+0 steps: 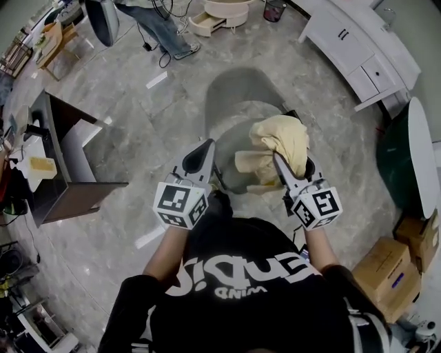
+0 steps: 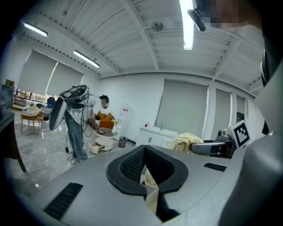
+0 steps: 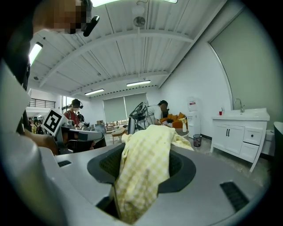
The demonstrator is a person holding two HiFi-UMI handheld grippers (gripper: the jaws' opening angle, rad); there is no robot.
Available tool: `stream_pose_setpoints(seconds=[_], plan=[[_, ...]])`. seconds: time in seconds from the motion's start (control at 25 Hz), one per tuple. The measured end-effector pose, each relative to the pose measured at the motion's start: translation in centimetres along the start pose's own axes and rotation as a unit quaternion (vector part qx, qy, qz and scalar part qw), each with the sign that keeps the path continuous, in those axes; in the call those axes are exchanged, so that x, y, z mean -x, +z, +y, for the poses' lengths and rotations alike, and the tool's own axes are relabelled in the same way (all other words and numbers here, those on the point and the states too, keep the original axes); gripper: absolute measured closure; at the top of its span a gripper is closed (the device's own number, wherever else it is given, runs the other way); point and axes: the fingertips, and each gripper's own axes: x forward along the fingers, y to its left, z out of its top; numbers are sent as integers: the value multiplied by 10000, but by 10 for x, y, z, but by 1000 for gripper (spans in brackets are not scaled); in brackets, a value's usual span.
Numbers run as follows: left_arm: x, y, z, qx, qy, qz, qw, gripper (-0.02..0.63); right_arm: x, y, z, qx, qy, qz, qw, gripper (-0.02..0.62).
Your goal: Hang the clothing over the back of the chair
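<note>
The yellow checked clothing (image 1: 282, 140) is bunched over my right gripper (image 1: 281, 162), which is shut on it; in the right gripper view the clothing (image 3: 146, 163) drapes over and between the jaws of the right gripper (image 3: 141, 174). A pale corner of the cloth (image 1: 242, 163) reaches across to my left gripper (image 1: 205, 150), which is shut on a strip of it (image 2: 151, 187). Both grippers are held side by side just in front of the grey chair (image 1: 236, 95), with the cloth above its seat.
A dark desk (image 1: 65, 162) stands at the left and white cabinets (image 1: 358, 45) at the upper right. Cardboard boxes (image 1: 394, 270) sit at the lower right. A person (image 1: 162, 27) stands beyond the chair near a low round table (image 1: 222, 14).
</note>
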Motion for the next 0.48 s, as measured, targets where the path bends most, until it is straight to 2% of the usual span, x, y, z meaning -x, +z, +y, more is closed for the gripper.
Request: stream_pose_setpoints(seconds=[0.24, 0.48], plan=[[-28, 12, 30, 6, -310, 74, 9995, 592, -34, 14, -10, -27, -248, -57, 9997, 388], [-49, 23, 47, 47, -304, 110, 9995, 592, -61, 21, -18, -65, -214, 15, 9997, 388]])
